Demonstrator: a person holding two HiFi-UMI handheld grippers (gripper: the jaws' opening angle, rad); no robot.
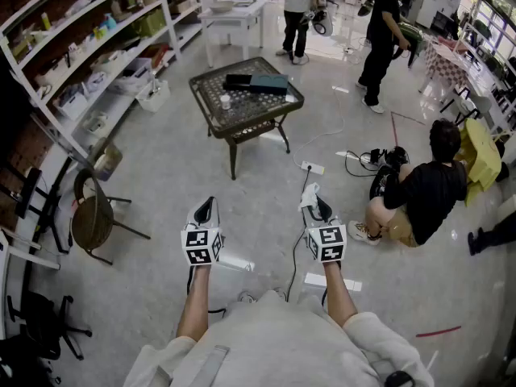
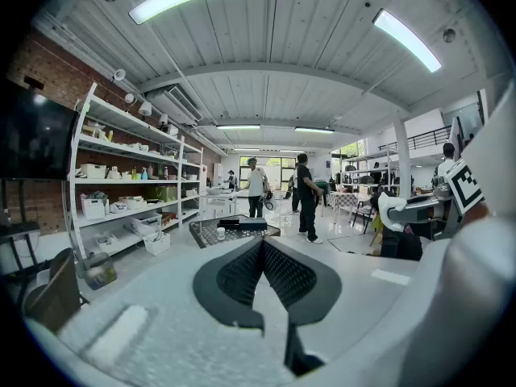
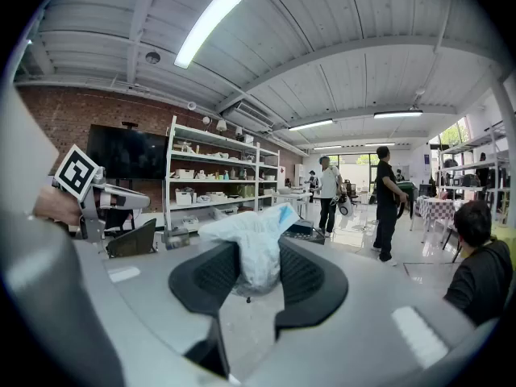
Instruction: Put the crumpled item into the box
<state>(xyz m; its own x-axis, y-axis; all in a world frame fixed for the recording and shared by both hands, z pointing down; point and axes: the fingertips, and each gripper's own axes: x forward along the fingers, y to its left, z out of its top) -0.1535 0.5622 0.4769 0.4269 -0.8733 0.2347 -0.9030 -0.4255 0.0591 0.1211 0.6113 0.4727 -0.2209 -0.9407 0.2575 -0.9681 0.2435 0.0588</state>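
While the right gripper [image 3: 258, 266] gripped the crumpled white wad [image 3: 251, 244] between its jaws, the left gripper [image 2: 264, 247] was closed tight with nothing in it. Well apart at 12 o'clock stood a mesh table [image 1: 211, 97], with a dark box [image 1: 268, 84] on top.

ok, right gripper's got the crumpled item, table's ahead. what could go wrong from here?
Likely risks:
1. The crumpled item bulges loosely above the fingers of the right gripper, so it could slip out.
2. A power strip and cable lie on the floor before the table: possible trip or snag.
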